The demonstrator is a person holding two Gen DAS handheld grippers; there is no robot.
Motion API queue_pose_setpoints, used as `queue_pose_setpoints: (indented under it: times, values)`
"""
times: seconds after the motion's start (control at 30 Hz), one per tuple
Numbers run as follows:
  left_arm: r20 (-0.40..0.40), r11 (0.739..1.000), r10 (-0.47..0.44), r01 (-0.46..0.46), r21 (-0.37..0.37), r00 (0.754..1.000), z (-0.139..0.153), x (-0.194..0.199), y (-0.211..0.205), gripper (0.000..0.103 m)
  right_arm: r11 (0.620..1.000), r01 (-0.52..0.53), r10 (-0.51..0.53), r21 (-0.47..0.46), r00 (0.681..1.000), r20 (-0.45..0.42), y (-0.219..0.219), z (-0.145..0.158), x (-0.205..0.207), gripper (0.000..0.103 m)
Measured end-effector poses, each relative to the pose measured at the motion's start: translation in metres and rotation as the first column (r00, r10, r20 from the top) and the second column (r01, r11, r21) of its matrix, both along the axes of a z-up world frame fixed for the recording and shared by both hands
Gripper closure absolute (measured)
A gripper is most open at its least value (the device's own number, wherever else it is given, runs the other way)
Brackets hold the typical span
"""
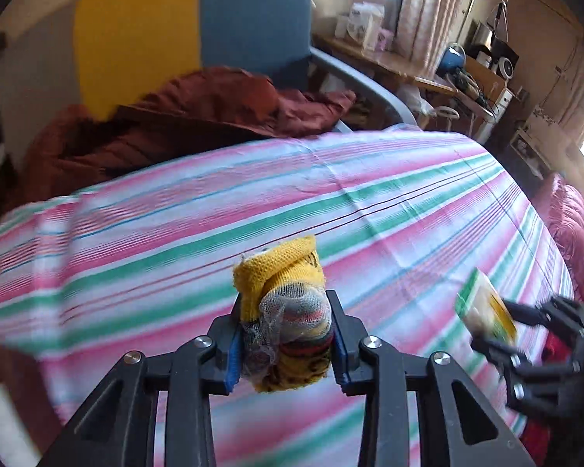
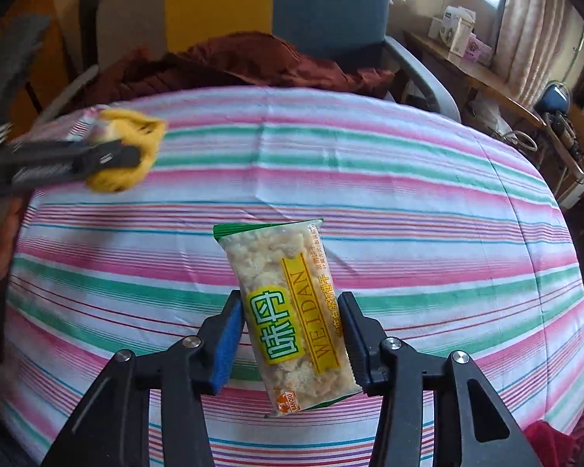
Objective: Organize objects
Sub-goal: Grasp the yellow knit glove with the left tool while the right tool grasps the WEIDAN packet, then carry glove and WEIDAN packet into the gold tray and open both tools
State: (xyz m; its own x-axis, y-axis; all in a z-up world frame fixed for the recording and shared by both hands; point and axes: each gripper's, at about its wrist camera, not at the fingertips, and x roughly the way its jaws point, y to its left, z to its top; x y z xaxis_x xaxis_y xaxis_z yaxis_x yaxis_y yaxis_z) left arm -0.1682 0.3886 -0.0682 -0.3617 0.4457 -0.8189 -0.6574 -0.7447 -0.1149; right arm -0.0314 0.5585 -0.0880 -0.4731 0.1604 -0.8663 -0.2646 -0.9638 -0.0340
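Over striped bedsheet [image 2: 408,179], left claw [image 1: 286,334] grips sock bundle [image 1: 288,311], right claw [image 2: 292,338] snack packet [image 2: 292,311].

Pink, green and white striped bedsheet [image 2: 408,202] — yellow knitted sock bundle [image 1: 284,323] with red stripes — green-edged, yellow-labelled snack packet [image 2: 292,323], maroon jacket [image 1: 198,116]

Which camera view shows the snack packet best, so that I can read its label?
The right wrist view. There the snack packet fills the centre, sharp, label readable, between the fingers of the right claw. The left wrist view shows it only small and blurred at the right edge.
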Motion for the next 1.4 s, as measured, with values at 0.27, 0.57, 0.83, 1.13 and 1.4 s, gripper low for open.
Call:
queue_pose_setpoints:
  times: [0.27, 0.57, 0.83, 1.13, 1.4]
  values:
    - [-0.189, 0.993, 0.115, -0.114, 0.017, 0.975, 0.065, 0.062, -0.104, 0.067, 0.996, -0.085, 0.084, -0.027, 0.996, -0.035, -0.055, 0.015, -0.003, 0.054]
    - [-0.267, 0.972, 0.232, -0.232, 0.031, 0.935, 0.085, 0.106, -0.202, 0.067, 0.964, -0.256, 0.247, -0.071, 0.962, -0.117, -0.166, 0.039, -0.012, 0.054]
    - [-0.221, 0.921, 0.387, -0.387, 0.045, 0.895, 0.065, 0.111, -0.28, 0.066, 0.901, -0.414, 0.388, -0.131, 0.903, -0.184, -0.272, 0.054, -0.032, 0.054]
    - [-0.134, 0.856, 0.514, -0.517, 0.015, 0.847, 0.022, 0.089, -0.353, 0.053, 0.868, -0.467, 0.445, -0.168, 0.882, -0.154, -0.352, 0.048, -0.068, 0.053]
    - [-0.144, 0.81, 0.586, -0.583, 0.066, 0.798, 0.029, 0.097, -0.372, 0.033, 0.865, -0.467, 0.442, -0.185, 0.883, -0.158, -0.371, 0.044, -0.069, 0.035]
